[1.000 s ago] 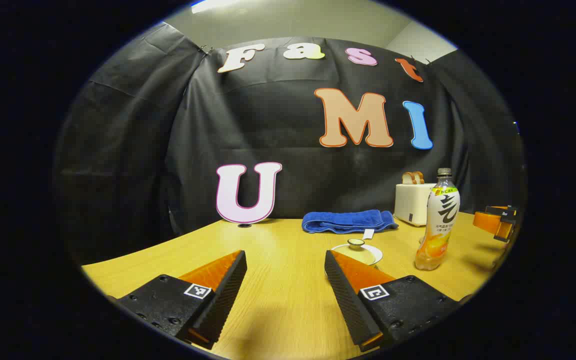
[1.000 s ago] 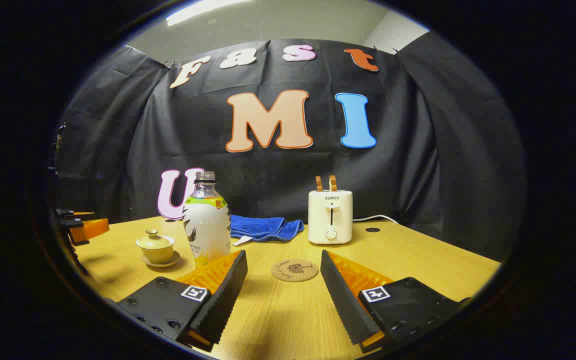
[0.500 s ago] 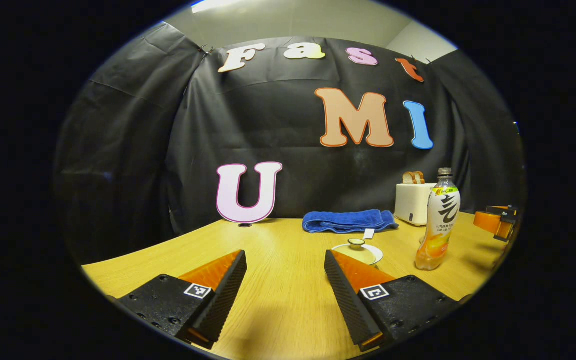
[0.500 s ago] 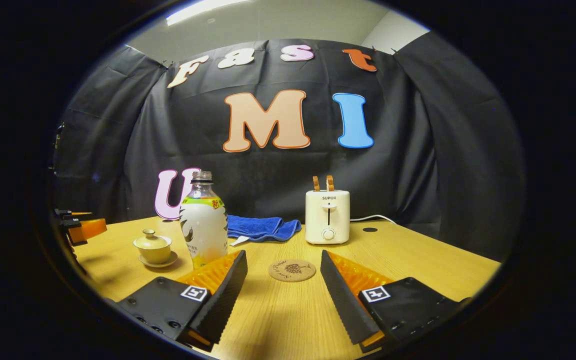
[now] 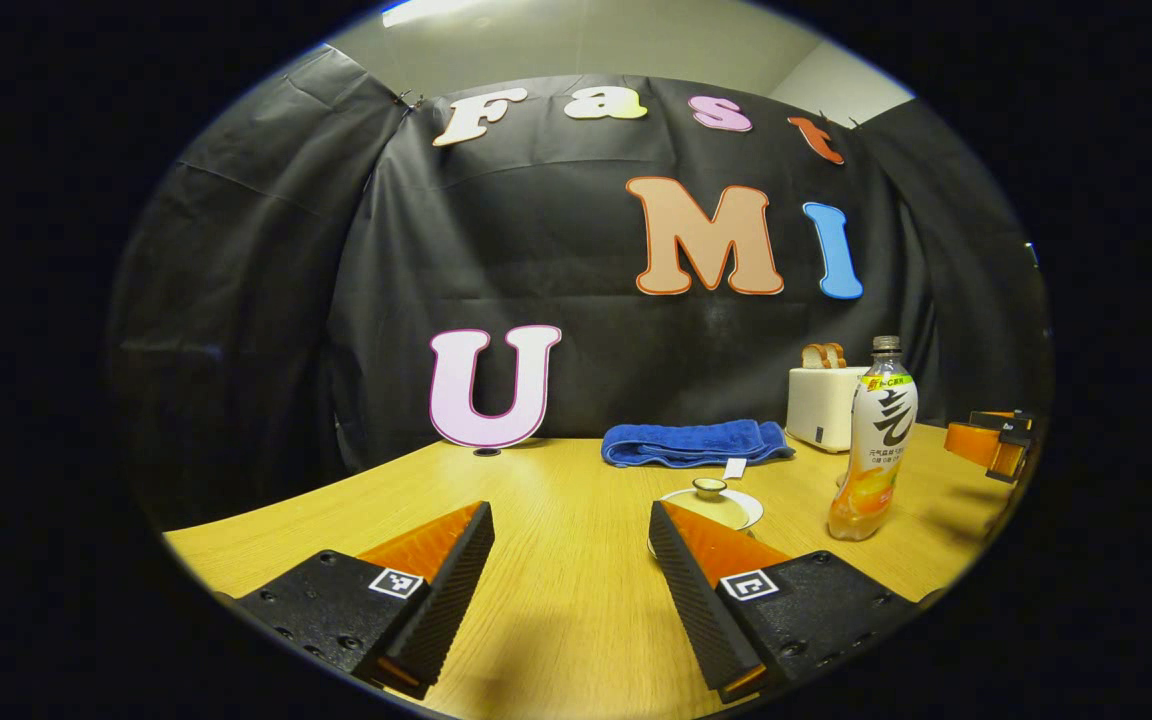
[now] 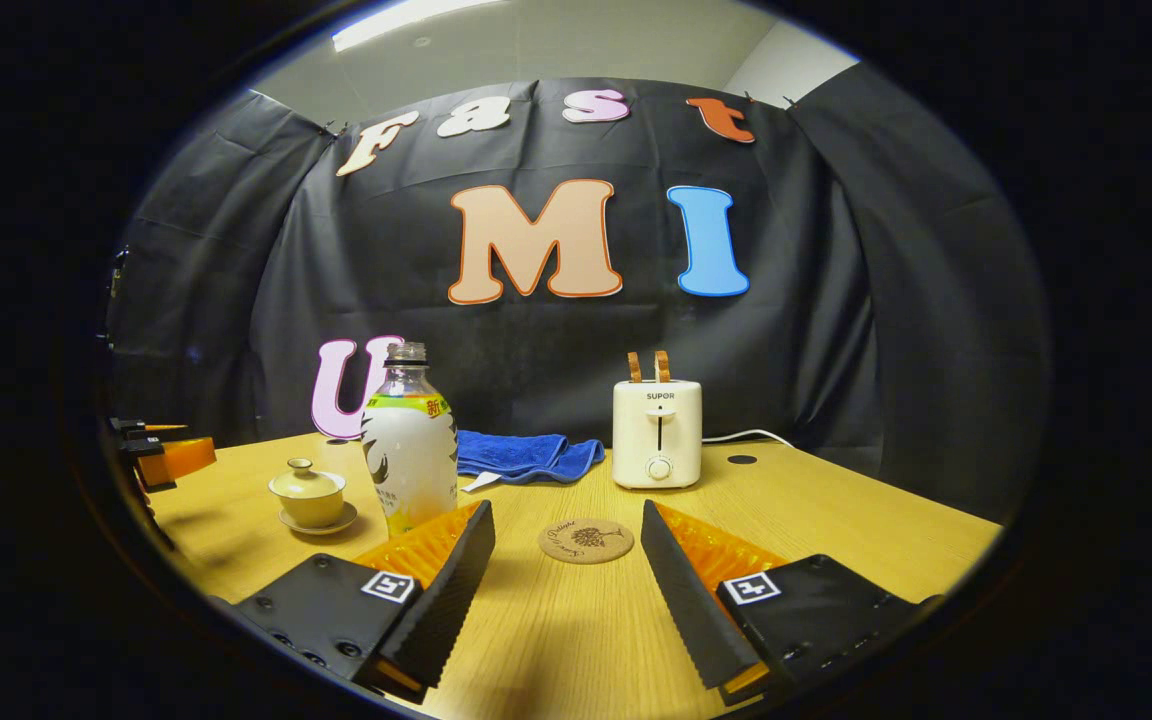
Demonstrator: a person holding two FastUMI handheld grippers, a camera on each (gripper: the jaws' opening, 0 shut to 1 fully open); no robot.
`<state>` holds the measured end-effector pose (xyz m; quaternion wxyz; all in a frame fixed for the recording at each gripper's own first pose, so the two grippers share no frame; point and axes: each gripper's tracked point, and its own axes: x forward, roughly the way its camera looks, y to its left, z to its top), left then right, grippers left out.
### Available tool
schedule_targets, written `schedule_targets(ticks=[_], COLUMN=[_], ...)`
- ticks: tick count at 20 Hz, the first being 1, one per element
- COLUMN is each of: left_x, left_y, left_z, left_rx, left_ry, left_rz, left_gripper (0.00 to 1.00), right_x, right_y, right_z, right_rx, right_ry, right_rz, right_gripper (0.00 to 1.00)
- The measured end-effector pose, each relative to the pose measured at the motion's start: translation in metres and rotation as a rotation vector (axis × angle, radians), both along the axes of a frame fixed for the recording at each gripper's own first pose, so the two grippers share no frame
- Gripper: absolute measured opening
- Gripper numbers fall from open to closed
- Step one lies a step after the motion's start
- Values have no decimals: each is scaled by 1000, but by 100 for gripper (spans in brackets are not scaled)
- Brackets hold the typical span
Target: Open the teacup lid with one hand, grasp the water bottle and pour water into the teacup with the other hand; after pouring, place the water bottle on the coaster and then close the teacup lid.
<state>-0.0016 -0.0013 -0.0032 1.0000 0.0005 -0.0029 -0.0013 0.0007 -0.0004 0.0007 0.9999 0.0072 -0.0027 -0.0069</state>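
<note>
— On the wooden table, which step is judged to be in hand?

— None has been started, it seems. The left gripper and the right gripper are held spread wide, with nothing grasped. The lid is seated on the teacup.

— What is called for next?

— The lid's small knob must be pinched by the left gripper, while the water bottle, upright just beside the cup, is clasped. The coaster lies bare, near the bottle.
</note>
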Motion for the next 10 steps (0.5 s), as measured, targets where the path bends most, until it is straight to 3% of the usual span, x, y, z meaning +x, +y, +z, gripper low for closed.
schedule_targets(ticks=[9, 10], left_x=[0, -1], left_y=[0, 0], left_z=[-1, -1], left_rx=[-1, 0], left_ry=[-1, -1], left_rz=[6, 6], left_gripper=[91, 91], right_x=[0, 0], right_y=[3, 3], right_z=[0, 0], right_rx=[4, 4], right_ry=[-1, -1], right_rz=[14, 14], right_gripper=[95, 92])
